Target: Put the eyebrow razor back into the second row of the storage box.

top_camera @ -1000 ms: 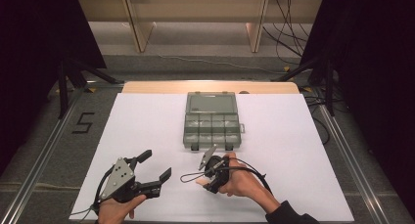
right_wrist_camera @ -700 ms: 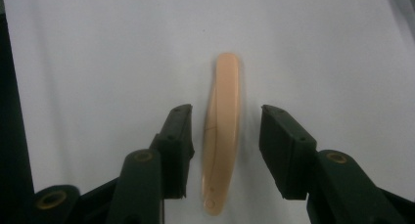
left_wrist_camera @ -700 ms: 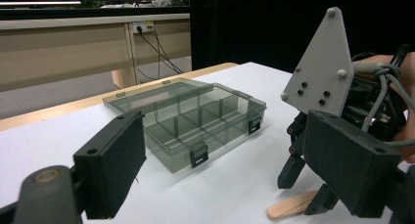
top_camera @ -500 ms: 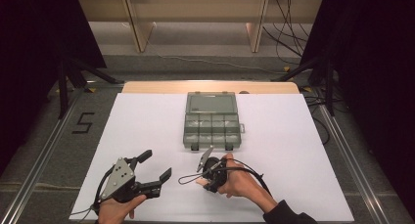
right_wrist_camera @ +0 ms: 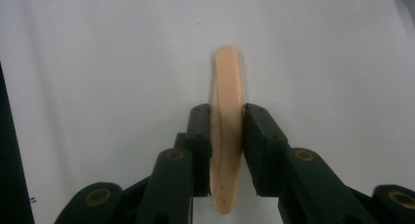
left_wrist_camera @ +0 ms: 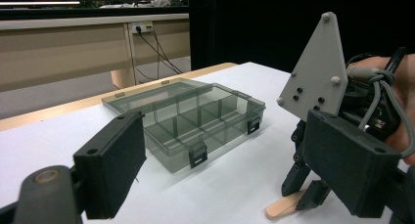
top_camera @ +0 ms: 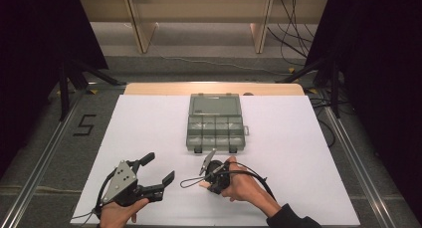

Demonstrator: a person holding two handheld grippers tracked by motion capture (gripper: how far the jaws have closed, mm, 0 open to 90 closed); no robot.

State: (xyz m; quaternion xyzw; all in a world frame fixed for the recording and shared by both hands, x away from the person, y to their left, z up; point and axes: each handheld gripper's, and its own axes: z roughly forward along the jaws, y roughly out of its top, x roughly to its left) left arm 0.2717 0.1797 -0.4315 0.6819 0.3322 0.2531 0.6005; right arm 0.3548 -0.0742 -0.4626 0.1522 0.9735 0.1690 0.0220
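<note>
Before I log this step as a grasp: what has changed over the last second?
The right tongs have just been closing and now pinch the wooden stick lying on the white table, one pad on each side. Both hands kept their places. The left tongs stayed open and empty, and the clear compartment box stayed put, lid open.

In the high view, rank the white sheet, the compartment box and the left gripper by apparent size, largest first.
1. White sheet.
2. Compartment box.
3. Left gripper, clearly less area than the box, though it sits nearer the camera.
</note>
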